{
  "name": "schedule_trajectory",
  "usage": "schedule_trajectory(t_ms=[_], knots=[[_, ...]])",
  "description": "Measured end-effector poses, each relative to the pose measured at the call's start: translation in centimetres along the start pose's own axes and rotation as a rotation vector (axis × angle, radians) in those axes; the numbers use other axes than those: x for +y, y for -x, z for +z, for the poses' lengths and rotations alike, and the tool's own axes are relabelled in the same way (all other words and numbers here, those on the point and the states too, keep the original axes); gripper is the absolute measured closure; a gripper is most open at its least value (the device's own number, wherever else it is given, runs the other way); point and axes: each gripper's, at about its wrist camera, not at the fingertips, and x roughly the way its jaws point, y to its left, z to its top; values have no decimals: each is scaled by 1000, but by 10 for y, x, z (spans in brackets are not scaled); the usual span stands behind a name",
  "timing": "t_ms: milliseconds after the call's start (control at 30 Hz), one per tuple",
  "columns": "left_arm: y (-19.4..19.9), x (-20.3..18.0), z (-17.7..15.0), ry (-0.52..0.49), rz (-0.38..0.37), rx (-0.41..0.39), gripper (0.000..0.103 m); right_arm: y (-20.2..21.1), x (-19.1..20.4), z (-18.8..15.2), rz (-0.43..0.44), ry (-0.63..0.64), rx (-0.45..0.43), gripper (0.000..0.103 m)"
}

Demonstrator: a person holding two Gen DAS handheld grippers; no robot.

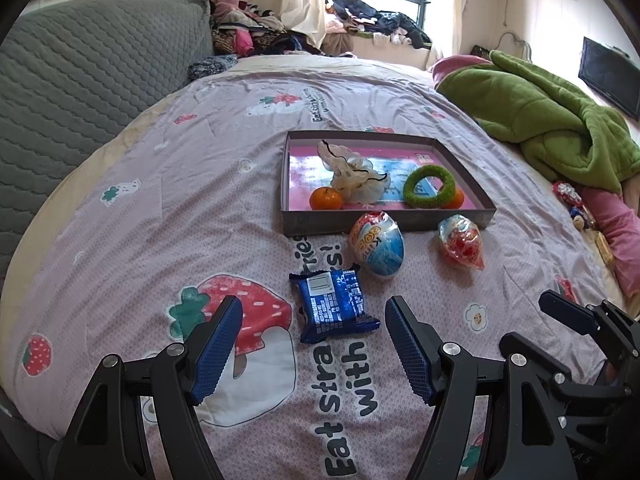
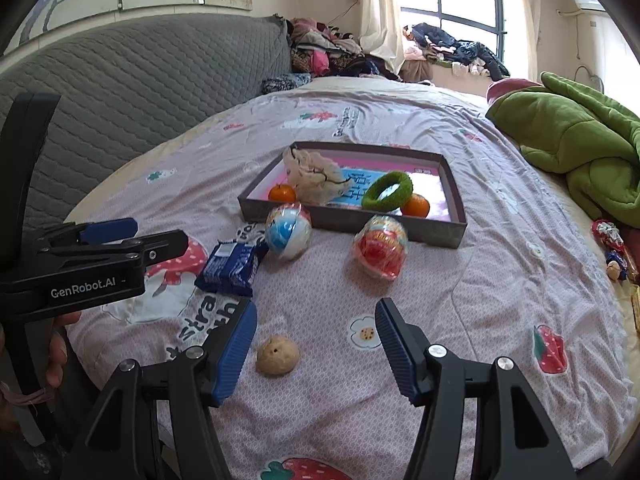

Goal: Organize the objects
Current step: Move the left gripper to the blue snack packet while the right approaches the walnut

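so we're over the bed [image 1: 224, 168] with its pink strawberry-print quilt, one gripper in each hand. the left gripper [image 1: 314, 330] has its fingers spread wide with nothing pinched; the blue snack packet [image 1: 334, 305] lies flat on the quilt right out in front, between the two blue pads but not touched by either. the right gripper [image 2: 316, 330] is spread too, and a small beige walnut-looking lump [image 2: 277, 356] sits on the quilt between its fingers, closer to the left pad, not gripped.

further up the bed is the shallow grey box [image 1: 390, 222] with a pink and blue printed bottom. inside we've got a white drawstring pouch [image 1: 354, 180], a green fuzzy ring [image 1: 429, 185] leaning on one orange [image 1: 456, 199], and another orange [image 1: 326, 199] in the near left corner. just outside the box's near wall are two wrapped toy eggs: a blue egg [image 1: 377, 243] just beside the wall, and a red egg [image 1: 461, 245] to its right, both lying on the quilt. the blue egg is just beyond the packet.

off on the right there's a rumpled green blanket [image 1: 552, 120], and a grey quilted headboard [image 1: 80, 92] on the left. from the right wrist view the left gripper shows sideways at the left edge, with part of a hand [image 2: 56, 354] under it.
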Motion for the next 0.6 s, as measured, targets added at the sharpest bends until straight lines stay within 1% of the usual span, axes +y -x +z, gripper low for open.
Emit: schedule_trajectory(t_ms=[200,367,600], knots=[[-7,-3,-3,-4,0,22,28,-8,1,-5,1,-4,32,42],[-15,-3,-6,-3,0,56,28,-12,2,-7,4,3,49,42],[-28,-2,-12,16,-28,121,28,-19,6,-9,16,14,76,42]])
